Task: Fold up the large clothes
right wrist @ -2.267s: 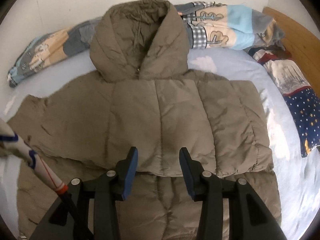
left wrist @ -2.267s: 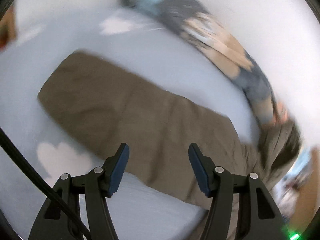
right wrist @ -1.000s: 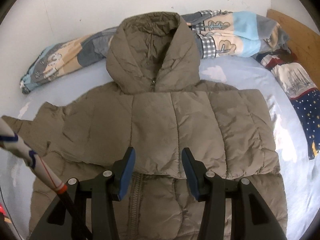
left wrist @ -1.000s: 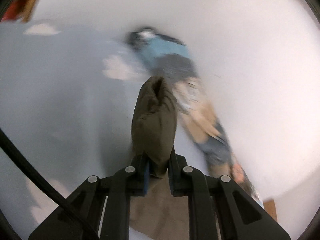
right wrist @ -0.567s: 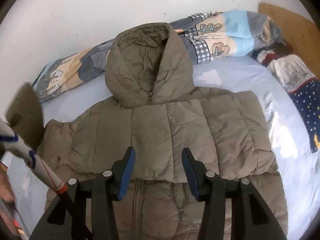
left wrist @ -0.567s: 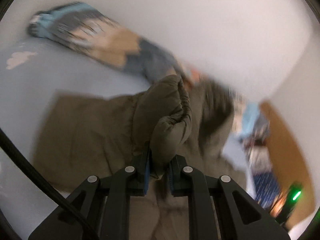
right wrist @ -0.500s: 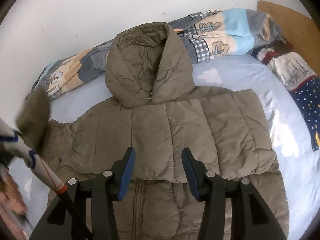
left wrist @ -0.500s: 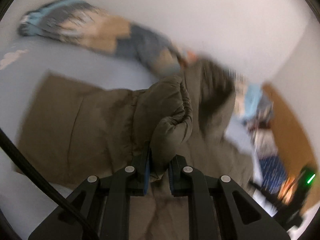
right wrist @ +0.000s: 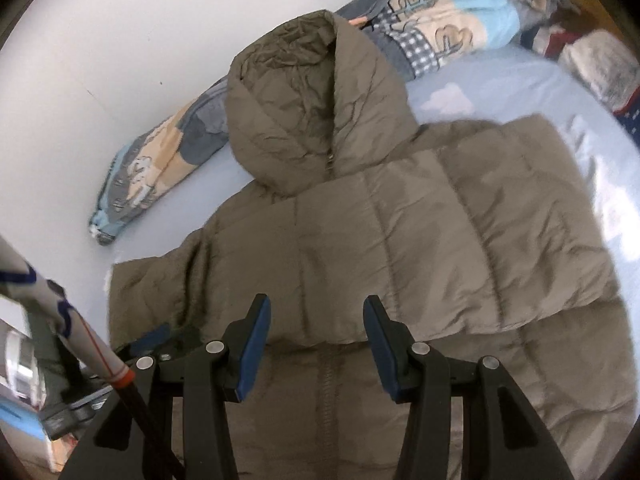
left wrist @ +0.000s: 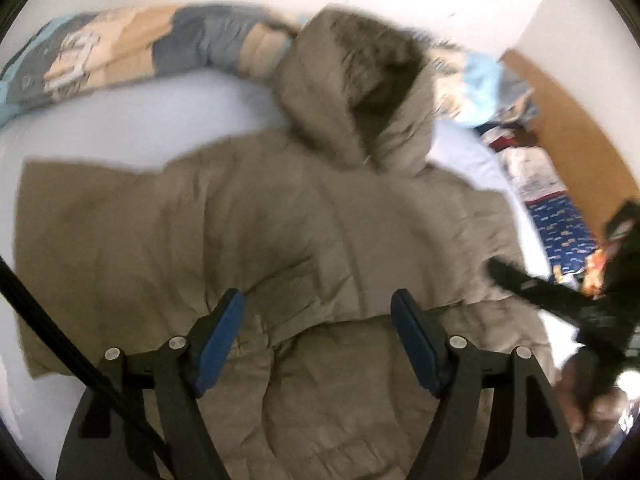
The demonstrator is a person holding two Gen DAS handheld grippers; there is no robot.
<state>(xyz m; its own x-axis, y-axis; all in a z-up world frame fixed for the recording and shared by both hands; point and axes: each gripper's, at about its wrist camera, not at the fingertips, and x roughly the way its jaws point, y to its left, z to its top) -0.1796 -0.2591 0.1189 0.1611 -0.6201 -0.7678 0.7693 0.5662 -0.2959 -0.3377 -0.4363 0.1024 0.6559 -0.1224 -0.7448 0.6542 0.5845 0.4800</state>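
Pale blue bed sheet (right wrist: 500,80) carries the olive hooded jacket (right wrist: 400,220) at its middle, both sleeves now folded across, as the left gripper (left wrist: 318,340), having dropped its sleeve, and right gripper (right wrist: 316,344) hover agape.

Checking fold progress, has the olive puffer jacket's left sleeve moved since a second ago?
Yes. The sleeve now lies folded across the olive puffer jacket, inward from the blue bedsheet; the left gripper is open.
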